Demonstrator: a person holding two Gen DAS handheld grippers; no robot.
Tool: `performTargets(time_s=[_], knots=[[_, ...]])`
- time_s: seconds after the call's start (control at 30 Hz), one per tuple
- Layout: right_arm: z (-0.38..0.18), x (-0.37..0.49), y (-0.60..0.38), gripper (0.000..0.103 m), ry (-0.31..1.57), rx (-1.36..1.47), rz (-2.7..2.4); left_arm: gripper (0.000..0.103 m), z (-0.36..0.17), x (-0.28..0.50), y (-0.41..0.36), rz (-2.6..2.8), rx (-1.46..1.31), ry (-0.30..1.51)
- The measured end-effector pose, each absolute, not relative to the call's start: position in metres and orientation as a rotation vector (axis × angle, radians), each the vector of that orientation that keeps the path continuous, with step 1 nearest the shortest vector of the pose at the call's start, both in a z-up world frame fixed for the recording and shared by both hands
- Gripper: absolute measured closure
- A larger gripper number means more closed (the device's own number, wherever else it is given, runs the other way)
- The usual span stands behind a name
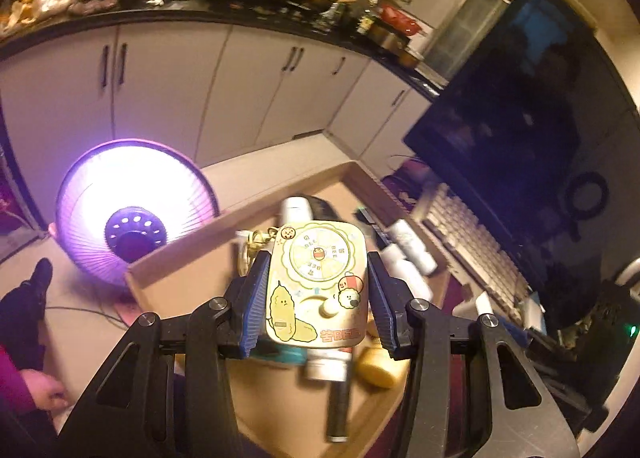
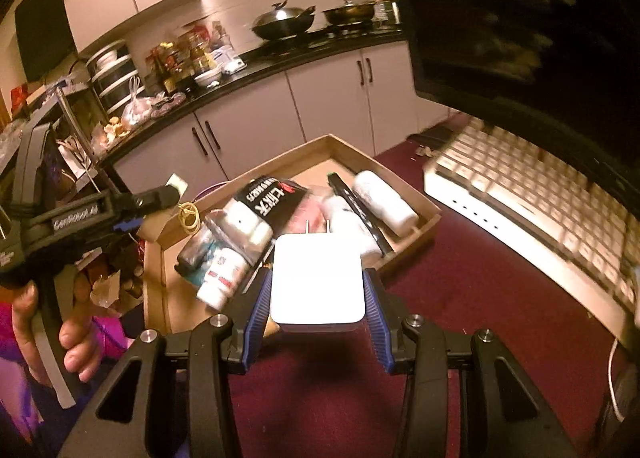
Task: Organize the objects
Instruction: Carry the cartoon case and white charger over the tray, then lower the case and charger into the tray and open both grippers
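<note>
Two grippers, both loaded, both over or near the cardboard tray (image 2: 424, 218) on the dark red desk mat (image 2: 460, 318).

My left gripper (image 1: 316, 290) has its blue pads pressed on a yellow cartoon-printed case (image 1: 316, 278) w/ a gold chain at its 10 o'clock corner. It hangs above the tray's middle; I judge it's carried there to be dropped in w/ the rest.

My right gripper (image 2: 318, 298) clamps a white plug-in charger (image 2: 318, 282), two prongs pointing at 12 o'clock, away from me. It sits just short of the tray's near wall, over the mat. Held by its flat sides, I'd guess, so the prongs stay clear of the pads.

Count in the tray, right-wrist view: 1 black pouch w/ white lettering (image 2: 276, 202) near centre, 1 white roll (image 2: 384, 198) at 2 o'clock, 1 small white bottle w/ red label (image 2: 222, 278) at 8 o'clock, 1 dark strip-like item beside the roll. More lies under these; blur stops an exact total.

Outside the tray: 1 cream keyboard (image 2: 540, 218) at 3 o'clock, 1 dark monitor (image 2: 520, 18) above it, 1 glowing round heater (image 1: 132, 214) on the floor at 9 o'clock in the left-wrist view. A hand (image 2: 76, 322) grips the left tool's handle.
</note>
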State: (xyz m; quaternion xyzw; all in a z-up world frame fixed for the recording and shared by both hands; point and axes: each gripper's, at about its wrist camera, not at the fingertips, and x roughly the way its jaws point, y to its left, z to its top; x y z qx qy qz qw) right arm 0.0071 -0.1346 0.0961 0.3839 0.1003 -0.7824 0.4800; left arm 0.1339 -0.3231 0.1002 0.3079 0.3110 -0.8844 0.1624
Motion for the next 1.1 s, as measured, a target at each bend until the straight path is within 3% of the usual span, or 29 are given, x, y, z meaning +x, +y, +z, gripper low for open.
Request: performTargets(time_s=[0.67, 1.1], knots=[[0.070, -0.034, -0.217, 0.058, 0.317, 0.963, -1.855, 0.057, 0.055, 0.121, -0.343, -2.406, 1.021, 0.816], [0.056, -0.033, -0.227, 0.058, 0.337, 0.996, -1.844, 0.057, 0.053, 0.120, -0.344, -2.364, 1.034, 0.786]])
